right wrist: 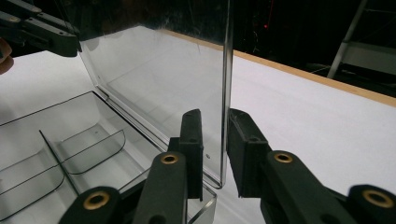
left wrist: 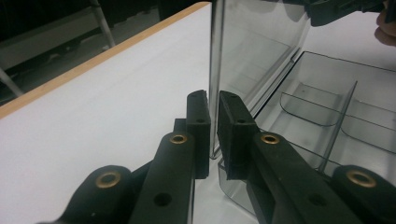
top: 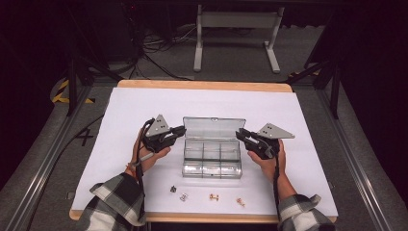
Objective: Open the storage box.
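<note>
Centre frame on the white counter (top: pixel 125 110), a clear plastic compartment box (top: pixel 211 159) sits with its lid (top: pixel 214 128) upright. My left gripper (left wrist: pixel 212 122) and right gripper (right wrist: pixel 215 140) each straddle a lid edge, not clamped. It looks light, rigid, slick; I'd pinch gently near the corners.

The four small pieces (top: pixel 207 196) near the table's front edge are perhaps fasteners; too small to tell.

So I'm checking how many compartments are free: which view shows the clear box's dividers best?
The high view: the whole compartment box lies open with its divider grid visible. The left gripper view shows dividers past the upright lid; the right gripper view shows just a corner's dividers.
</note>
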`<state>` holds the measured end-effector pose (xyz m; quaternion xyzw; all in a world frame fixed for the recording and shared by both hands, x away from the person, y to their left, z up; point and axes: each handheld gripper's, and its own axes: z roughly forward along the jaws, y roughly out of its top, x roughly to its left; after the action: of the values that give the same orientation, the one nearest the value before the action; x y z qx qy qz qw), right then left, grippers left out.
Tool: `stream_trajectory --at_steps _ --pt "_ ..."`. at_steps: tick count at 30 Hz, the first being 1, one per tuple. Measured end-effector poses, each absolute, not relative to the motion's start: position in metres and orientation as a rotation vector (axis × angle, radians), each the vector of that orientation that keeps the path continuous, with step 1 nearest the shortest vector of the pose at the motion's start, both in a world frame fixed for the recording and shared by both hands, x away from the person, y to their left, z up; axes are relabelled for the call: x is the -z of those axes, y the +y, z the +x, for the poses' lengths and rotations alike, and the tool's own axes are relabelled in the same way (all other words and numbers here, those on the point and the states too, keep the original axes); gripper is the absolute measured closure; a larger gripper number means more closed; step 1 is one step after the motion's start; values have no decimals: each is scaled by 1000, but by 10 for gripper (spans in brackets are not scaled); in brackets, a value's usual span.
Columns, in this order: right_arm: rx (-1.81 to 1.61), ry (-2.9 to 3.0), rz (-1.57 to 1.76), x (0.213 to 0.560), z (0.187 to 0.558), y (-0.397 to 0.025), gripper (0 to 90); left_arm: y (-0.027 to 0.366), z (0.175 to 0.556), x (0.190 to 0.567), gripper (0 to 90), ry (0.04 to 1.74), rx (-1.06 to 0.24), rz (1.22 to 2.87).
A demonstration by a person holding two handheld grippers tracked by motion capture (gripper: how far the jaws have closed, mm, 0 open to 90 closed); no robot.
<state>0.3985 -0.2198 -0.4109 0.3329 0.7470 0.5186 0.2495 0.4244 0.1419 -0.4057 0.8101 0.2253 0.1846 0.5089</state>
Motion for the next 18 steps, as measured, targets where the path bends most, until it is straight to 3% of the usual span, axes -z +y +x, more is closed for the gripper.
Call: stream_trajectory --at_steps 18 --pt "-1388 2066 989 427 404 -221 809 137 431 414 833 572 -442 1975"
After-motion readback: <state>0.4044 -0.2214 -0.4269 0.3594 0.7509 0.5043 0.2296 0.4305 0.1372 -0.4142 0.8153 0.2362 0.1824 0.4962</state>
